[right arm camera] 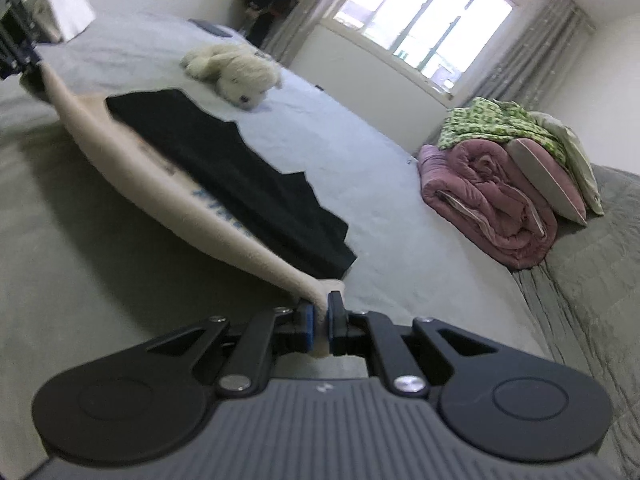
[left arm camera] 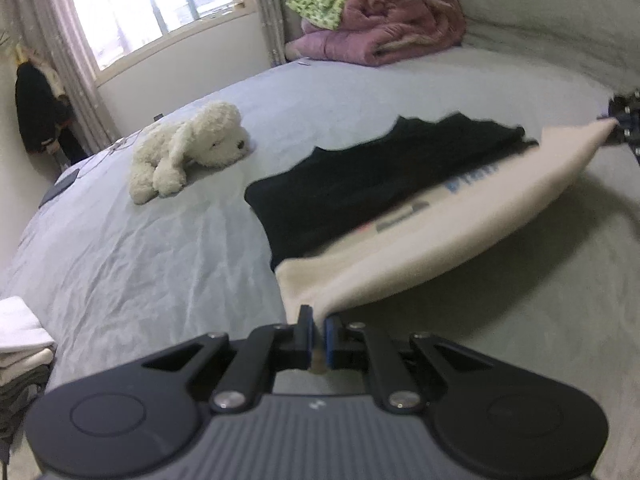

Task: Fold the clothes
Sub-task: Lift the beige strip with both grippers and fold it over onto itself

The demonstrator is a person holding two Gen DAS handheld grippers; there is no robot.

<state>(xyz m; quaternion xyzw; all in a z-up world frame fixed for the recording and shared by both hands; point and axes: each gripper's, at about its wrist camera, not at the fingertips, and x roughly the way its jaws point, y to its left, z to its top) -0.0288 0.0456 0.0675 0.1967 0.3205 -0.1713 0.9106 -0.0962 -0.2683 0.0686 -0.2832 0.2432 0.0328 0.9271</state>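
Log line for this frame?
left gripper: shut on cream garment | right gripper: shut on cream garment | edge lifted, over black garment

We note soft daylight entering from the window (left arm camera: pixel 160 4), which is blown out to near white in both views. The room is moderately dim. A broad soft shadow lies on the bed (left arm camera: pixel 480 280) beneath the lifted cream garment (left arm camera: pixel 460 216). The garment's edges and print show motion blur. Fisheye distortion bends walls and darkens the corners.

Both wrist views low over the bed (left arm camera: pixel 160 240), facing each other along the cloth (left arm camera: pixel 460 220), sharing window (right arm camera: pixel 420 12) and toy dog (right arm camera: pixel 236 68).
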